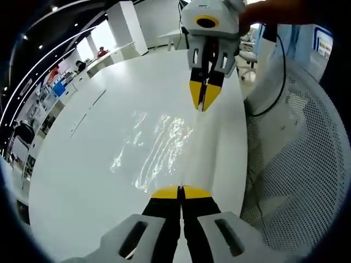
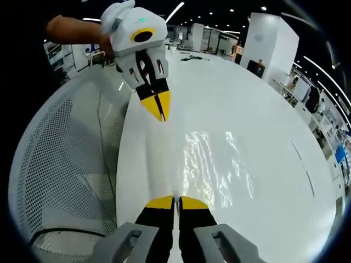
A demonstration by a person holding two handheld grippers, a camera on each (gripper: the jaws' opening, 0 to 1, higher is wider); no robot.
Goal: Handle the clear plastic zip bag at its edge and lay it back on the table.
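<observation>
Right now, judging from the left gripper view, I am in the middle of the handling step: my left gripper (image 1: 180, 192) has its yellow-tipped jaws pressed together on the near edge of the clear plastic zip bag (image 1: 159, 148), which stretches away from me over the white table (image 1: 82, 164). At the far end my right gripper (image 1: 204, 97) comes in from the top, jaws closed to a point on the opposite edge, my hand (image 1: 263, 13) wrapped round its body. The bag looks taut between the two, its film glinting with wrinkles. A white mesh chair (image 1: 301, 153) sits off the table's edge.

In the right gripper view the same hold shows from the other end: my right gripper (image 2: 176, 201) is clamped on the bag (image 2: 211, 164) at its edge, and the left gripper (image 2: 158, 107) bites the far edge, my forearm (image 2: 71, 30) reaching in level from the side. The bag lies along the table (image 2: 263, 109) near its rim, beside the chair (image 2: 60, 164); whether it touches the top I cannot tell.

I reckon the next move calls for lowering both ends evenly, then letting the jaws part together so the film settles flat, not sliding off the rim.
</observation>
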